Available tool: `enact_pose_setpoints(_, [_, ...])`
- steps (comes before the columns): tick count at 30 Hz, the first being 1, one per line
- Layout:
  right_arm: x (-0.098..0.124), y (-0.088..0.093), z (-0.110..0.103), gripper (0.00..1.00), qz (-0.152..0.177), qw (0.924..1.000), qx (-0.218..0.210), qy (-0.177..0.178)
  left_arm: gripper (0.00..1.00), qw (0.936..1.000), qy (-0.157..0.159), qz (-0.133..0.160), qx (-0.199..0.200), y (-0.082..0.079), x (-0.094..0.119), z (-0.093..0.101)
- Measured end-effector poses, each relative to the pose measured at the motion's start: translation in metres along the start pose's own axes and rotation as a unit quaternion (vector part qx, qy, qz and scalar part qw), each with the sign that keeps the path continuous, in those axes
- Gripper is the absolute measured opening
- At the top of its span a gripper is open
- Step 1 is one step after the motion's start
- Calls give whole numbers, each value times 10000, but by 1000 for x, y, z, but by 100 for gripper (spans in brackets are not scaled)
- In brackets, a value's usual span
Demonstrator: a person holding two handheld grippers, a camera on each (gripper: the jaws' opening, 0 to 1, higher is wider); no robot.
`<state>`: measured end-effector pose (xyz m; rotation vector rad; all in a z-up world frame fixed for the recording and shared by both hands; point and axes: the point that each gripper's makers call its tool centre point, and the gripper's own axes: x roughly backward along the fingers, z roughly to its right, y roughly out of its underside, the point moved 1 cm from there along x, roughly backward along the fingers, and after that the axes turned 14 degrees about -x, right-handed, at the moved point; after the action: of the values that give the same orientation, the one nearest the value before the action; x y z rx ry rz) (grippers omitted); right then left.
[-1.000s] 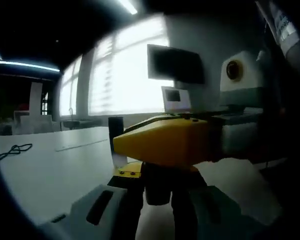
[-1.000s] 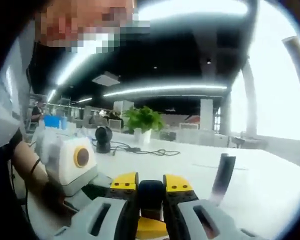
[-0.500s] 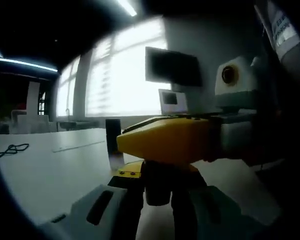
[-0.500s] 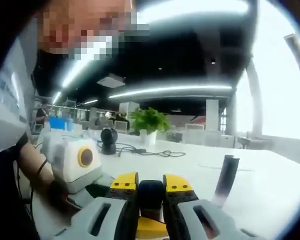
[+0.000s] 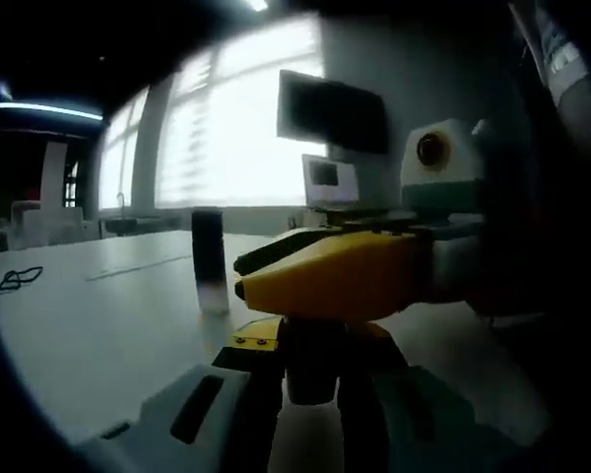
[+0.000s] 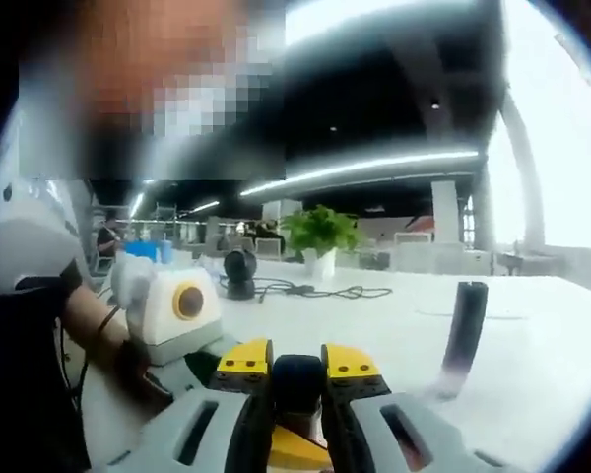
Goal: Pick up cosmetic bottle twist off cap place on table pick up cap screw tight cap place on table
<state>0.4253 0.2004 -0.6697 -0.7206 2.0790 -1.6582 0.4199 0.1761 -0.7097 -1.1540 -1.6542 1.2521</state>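
Right tool [image 6: 298, 379] first: its yellow-tipped jaws are pinched together on a small dark round thing, which I take to be the cap [image 6: 298, 377]. Just under it in the right gripper view sits the yellow end of the left tool. From the left gripper view, the left tool [image 5: 310, 370] has its jaws closed in on something dark too, but the right tool's yellow nose lies across the top of it, so I can't honestly tell what it's clamped on. My guess is the bottle body, with the two tools meeting tip to tip.

Weird bit: there's a tall dark cosmetic bottle [image 6: 463, 330] with a pale base standing upright on the white tabletop [image 6: 374, 320], well apart from both tools [image 5: 209, 259]. So either that's a second one or the held thing is something else.

Progress-wise I'd judge we're mid twist, off or on I can't say. Setting things down is not yet done.

Room to move looks fine: lots of bare tabletop around the standing bottle, a cable [image 6: 315, 291], a potted plant [image 6: 320, 236] and a monitor [image 5: 333, 113] sit far back.
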Motion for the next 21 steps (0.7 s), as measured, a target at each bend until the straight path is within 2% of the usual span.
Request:
enact_pose_setpoints(9, [-1,8,-1,12,-229,9984,188,-471,10,9995,140,-266,4,10,-4,3])
enact_pose_setpoints(15, [0,9,-3,12,-295,9959,302,-804,10,9995,178,-260,-71,9,-5,5])
enact_pose_setpoints(18, [1,11,-3,12,-373,9933,198,-1077,10,9992,232,-321,-91,11,-5,7])
enact_pose_setpoints(21, [3,8,-5,12,-400,9897,43,-1376,10,9993,279,-256,-68,8,-4,8])
